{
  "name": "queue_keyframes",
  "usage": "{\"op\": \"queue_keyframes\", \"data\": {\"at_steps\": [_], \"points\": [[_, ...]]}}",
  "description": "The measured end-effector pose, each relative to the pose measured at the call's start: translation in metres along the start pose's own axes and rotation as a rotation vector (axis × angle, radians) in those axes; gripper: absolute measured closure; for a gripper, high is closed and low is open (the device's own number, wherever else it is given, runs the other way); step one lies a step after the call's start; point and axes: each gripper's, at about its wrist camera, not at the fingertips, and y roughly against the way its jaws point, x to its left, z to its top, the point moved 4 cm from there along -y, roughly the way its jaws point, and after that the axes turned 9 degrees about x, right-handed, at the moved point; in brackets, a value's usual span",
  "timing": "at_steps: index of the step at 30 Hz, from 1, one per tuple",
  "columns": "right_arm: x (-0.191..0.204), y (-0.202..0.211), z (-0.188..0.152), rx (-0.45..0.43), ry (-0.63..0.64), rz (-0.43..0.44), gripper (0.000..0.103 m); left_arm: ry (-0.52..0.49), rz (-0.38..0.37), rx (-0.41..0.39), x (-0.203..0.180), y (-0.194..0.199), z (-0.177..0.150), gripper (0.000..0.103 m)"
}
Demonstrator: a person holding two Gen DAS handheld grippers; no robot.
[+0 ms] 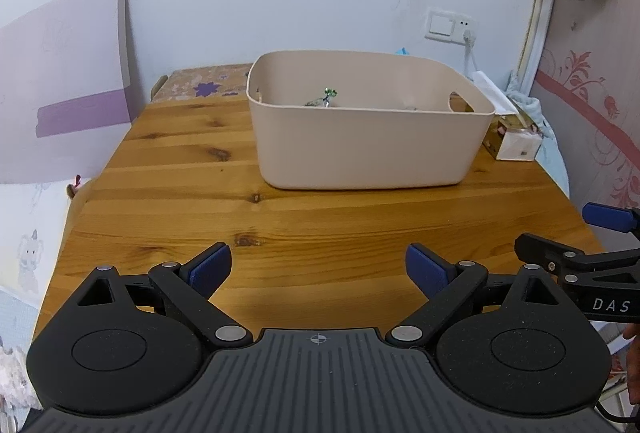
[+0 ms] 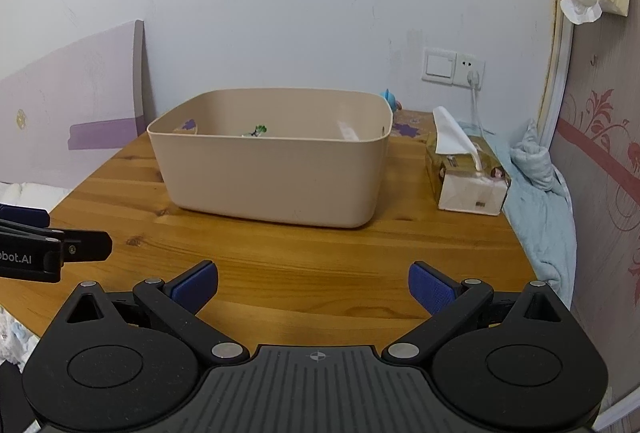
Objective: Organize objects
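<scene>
Left gripper [image 1: 319, 269] and right gripper [image 2: 313, 285] both spread wide, empty, over table [image 1: 168, 201]; bin [image 1: 368, 149] at 12 o'clock, tissue box [image 2: 468, 177] at 2

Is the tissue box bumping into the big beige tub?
Apart. In the right wrist view, a strip of bare wooden table shows between the tissue box and the beige tub.
</scene>
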Motion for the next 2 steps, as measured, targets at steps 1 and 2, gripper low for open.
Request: {"op": "queue_keyframes", "data": {"at_steps": [1, 2], "points": [[0.0001, -0.0015, -0.0006, 0.004, 0.003, -0.002, 0.000, 0.001, 0.000, 0.004, 0.0004, -0.0013, 0.0000, 0.007], [0.0000, -0.0024, -0.0009, 0.006, 0.005, -0.005, 0.000, 0.003, 0.001, 0.007, 0.0007, -0.0027, 0.0002, 0.007]]}}
